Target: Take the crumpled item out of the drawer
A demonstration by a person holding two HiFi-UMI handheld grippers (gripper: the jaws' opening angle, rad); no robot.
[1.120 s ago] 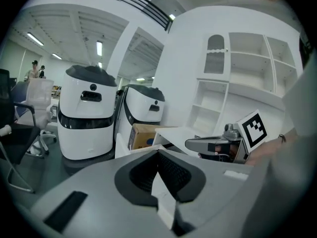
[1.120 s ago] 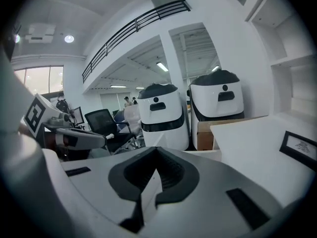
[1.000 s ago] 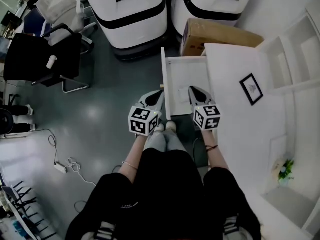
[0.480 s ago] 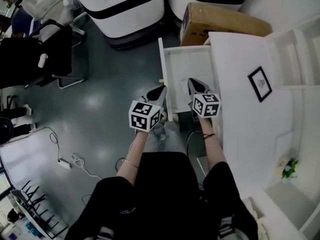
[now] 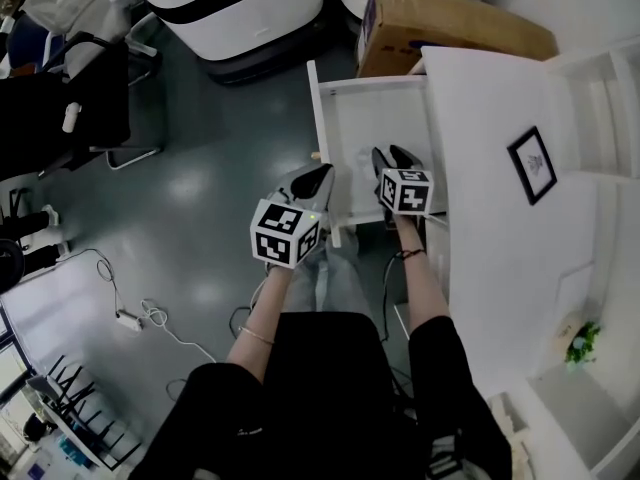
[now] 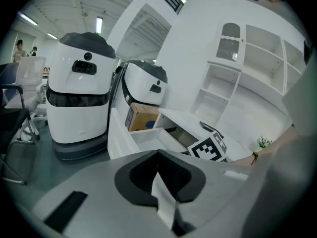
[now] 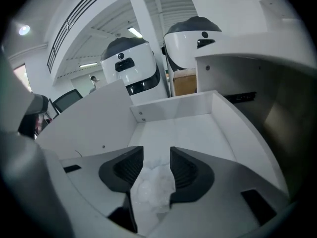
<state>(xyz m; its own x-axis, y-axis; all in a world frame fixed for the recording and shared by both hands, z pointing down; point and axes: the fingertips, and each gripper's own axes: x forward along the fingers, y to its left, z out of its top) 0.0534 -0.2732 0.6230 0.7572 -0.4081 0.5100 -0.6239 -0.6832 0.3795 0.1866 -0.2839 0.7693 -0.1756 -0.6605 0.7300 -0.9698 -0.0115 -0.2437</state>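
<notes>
As jaws open, right gripper deeper in drawer, seemingly astride item.

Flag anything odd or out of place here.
Only the crumpled white item lying in the open drawer, between the opening jaws of the right gripper. Nothing else looks spilled or damaged.

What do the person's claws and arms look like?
Both the left claw and the right claw are light grey shells tapering to two jaws with dark pads. Each carries a white cube with black square markers. The person wears a black short-sleeved top and a dark band on the right wrist. The right claw's jaws are opening, the crumpled item between them.
</notes>
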